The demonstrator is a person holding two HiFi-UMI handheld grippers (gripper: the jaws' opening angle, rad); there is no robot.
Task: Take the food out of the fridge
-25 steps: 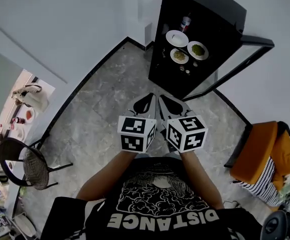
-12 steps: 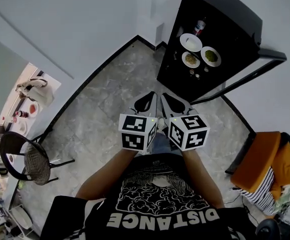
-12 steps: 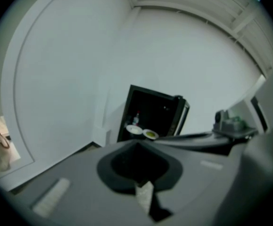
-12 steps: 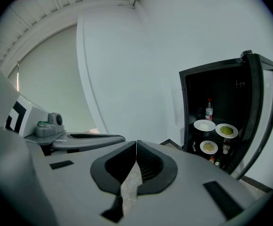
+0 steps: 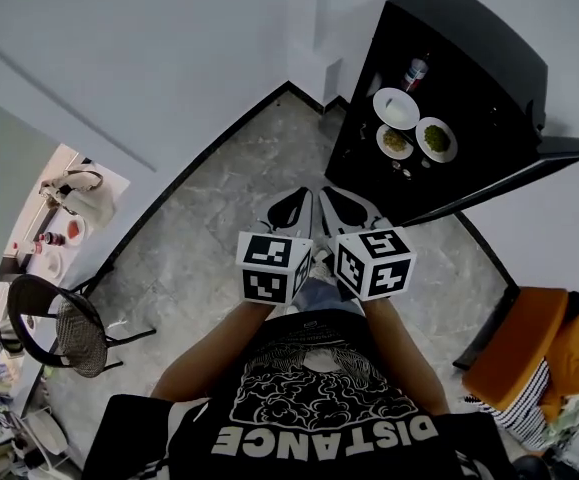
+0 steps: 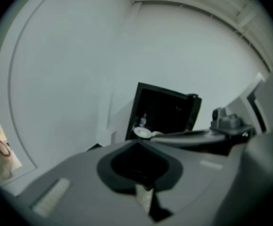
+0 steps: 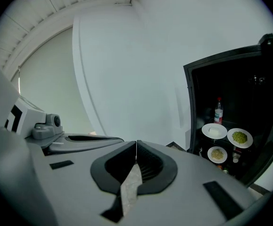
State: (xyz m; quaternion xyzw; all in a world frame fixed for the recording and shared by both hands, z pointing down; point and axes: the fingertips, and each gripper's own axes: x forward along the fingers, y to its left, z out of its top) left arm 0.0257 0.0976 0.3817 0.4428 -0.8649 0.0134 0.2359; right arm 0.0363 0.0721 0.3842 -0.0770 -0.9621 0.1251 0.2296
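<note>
A black fridge [image 5: 469, 58] stands open in the room's corner, its door [image 5: 559, 150] swung to the right. Inside sit a white plate [image 5: 397, 108], a plate of yellowish food [image 5: 395, 141], a plate of green food [image 5: 436, 139] and a bottle [image 5: 415, 72]. The right gripper view shows the same plates [image 7: 214, 131] and the bottle [image 7: 219, 111]. My left gripper [image 5: 291, 206] and right gripper [image 5: 334, 206] are held side by side at chest height, well short of the fridge. Both are shut with nothing between the jaws, as the left gripper [image 6: 138, 145] and right gripper [image 7: 136, 145] show in their own views.
Grey marble floor [image 5: 219, 228] lies between me and the fridge. A round black chair [image 5: 54, 333] and a table with a bag [image 5: 74, 193] are at the left. Orange and striped cloth [image 5: 534, 353] lies at the right. White walls meet behind the fridge.
The fridge has slid right in the head view as I moved across the floor. Both grippers keep the same shut, side-by-side pose.
</note>
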